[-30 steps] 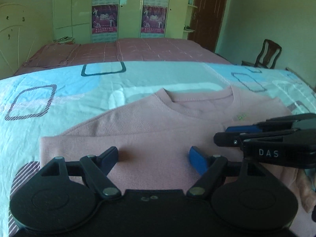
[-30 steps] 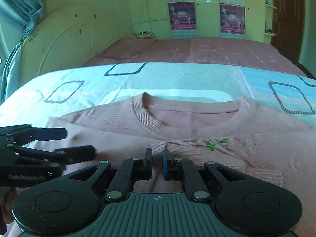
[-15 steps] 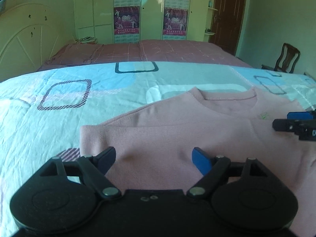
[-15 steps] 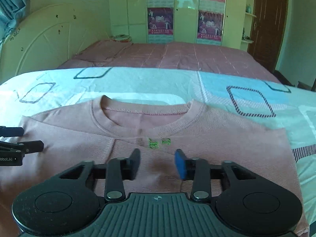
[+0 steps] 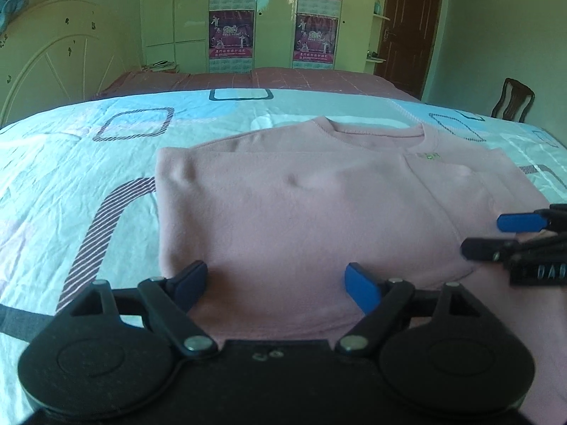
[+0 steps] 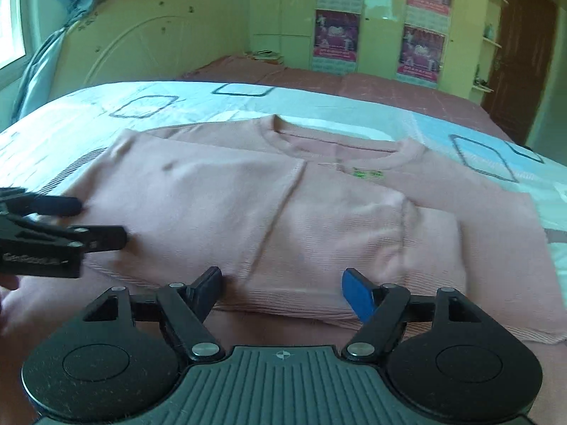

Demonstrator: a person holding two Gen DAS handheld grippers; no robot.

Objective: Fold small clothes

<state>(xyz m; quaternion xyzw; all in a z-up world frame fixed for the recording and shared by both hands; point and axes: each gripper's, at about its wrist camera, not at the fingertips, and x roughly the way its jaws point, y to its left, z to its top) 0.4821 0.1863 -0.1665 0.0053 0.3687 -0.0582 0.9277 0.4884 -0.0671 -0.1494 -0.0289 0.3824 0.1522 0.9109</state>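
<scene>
A pink sweater [image 5: 319,212] lies flat on a bed covered by a light blue sheet [image 5: 71,177] printed with rounded squares, its ribbed neckline [image 5: 375,134] turned toward the far wardrobe [image 5: 276,17]. Both sleeves are folded inward across the body: in the right wrist view one folded panel ends at a seam [image 6: 290,191] near the middle, and a second panel overlaps the right half below a small green logo [image 6: 368,174]. The left tool [image 5: 274,279] stands at the near hem with its jaws spread wide, one dark pad [image 5: 191,278] over the sweater's near left corner and one blue pad [image 5: 361,285] farther right; nothing lies between them. The right tool [image 6: 280,285] is likewise spread wide above the near edge of the folded cloth, holding nothing. Each tool appears at the side of the other's view: the right tool [image 5: 521,241] enters from the right edge over the sweater, and the left tool [image 6: 63,226] enters from the left edge, both with fingers parted. A second bed with a reddish cover [image 5: 255,79], a curved white headboard [image 5: 53,56], posters [image 5: 230,32] on the wardrobe doors, a brown door [image 5: 407,24] and a wooden chair [image 5: 514,102] fill the background.
</scene>
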